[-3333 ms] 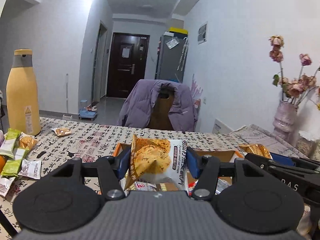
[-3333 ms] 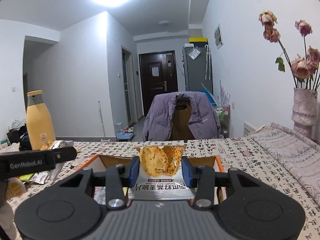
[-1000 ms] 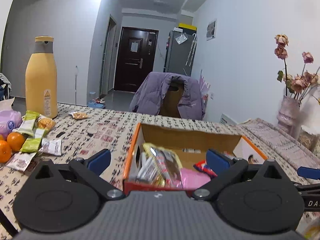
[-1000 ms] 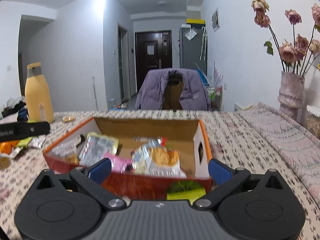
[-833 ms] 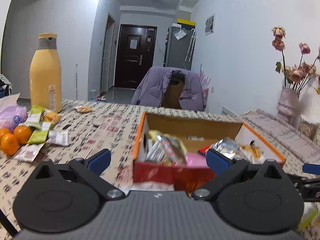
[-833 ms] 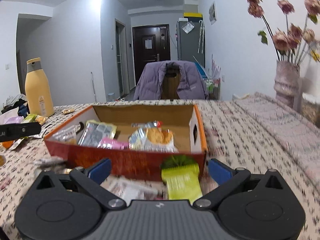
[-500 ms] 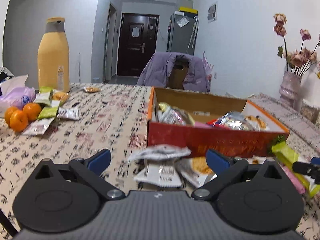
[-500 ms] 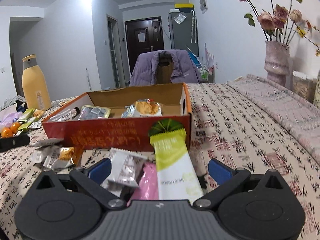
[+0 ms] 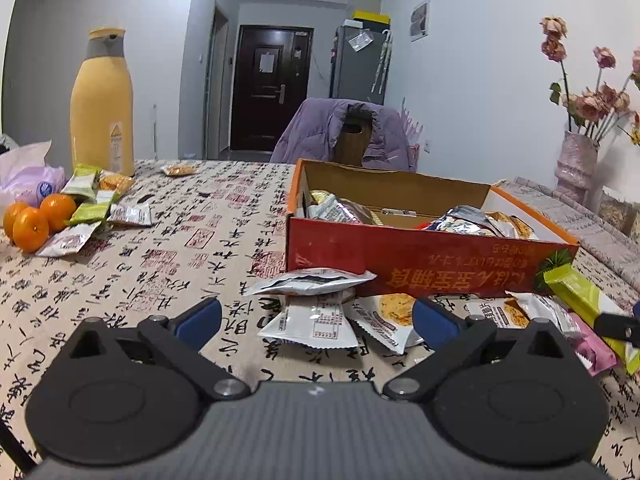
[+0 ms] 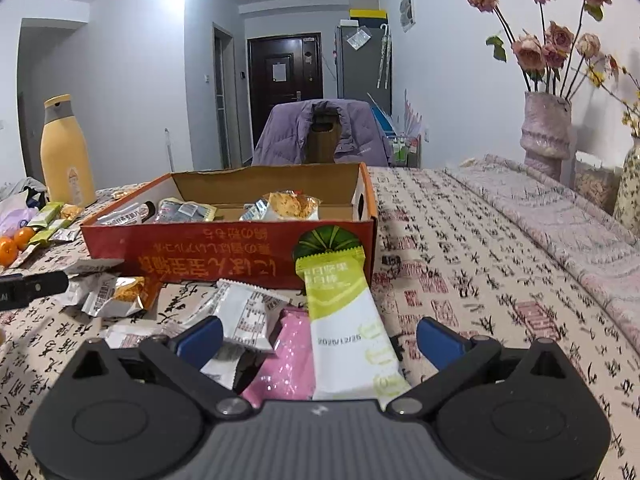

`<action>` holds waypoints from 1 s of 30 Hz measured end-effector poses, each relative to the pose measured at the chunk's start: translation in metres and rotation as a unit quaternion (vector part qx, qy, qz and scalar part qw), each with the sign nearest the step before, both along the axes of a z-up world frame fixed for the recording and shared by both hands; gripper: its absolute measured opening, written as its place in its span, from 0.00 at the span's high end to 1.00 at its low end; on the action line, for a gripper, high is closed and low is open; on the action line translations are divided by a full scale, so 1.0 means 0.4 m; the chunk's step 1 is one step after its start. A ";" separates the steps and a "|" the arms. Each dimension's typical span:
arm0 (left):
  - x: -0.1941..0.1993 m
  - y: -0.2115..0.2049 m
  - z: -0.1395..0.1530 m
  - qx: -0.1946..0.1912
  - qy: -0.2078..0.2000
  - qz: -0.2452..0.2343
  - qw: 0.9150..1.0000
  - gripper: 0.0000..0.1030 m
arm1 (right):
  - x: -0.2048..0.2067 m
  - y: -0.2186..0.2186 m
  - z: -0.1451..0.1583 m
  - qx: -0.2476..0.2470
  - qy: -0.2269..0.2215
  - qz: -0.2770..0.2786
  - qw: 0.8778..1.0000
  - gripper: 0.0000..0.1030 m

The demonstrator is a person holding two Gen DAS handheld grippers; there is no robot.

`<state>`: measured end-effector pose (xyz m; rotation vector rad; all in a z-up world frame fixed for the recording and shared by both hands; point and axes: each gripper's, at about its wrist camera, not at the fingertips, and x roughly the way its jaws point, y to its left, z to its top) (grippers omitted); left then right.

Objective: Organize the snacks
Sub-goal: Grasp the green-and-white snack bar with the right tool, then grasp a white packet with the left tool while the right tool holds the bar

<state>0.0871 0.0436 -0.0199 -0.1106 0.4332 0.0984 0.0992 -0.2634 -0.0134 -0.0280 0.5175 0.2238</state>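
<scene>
Both jaws stood wide and held nothing. Between the right gripper [image 10: 318,338] fingers lay a green-white packet [image 10: 346,320] stamped "2026/12/25", touching the red box [image 10: 224,254]. The left gripper [image 9: 316,320] hovered over white packets [image 9: 310,320]. Right of the box, the tablecloth [image 10: 460,264] lay bare.

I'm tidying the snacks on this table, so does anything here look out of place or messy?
Yes. Several snack packets lie jumbled on the tablecloth, overlapping, in front of the orange box, and a green bar leans against its front wall.
</scene>
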 end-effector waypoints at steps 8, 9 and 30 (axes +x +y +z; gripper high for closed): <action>-0.002 0.001 0.000 -0.005 -0.003 -0.002 1.000 0.00 | 0.060 -0.009 -0.005 -0.018 0.022 -0.012 1.000 0.28; -0.002 0.002 -0.001 -0.005 -0.002 -0.003 1.000 0.00 | 0.069 -0.012 -0.011 -0.018 0.027 -0.012 0.999 0.30; 0.003 -0.001 -0.005 -0.004 0.007 -0.006 1.000 0.00 | 0.054 -0.028 -0.019 0.006 -0.021 -0.015 1.000 0.64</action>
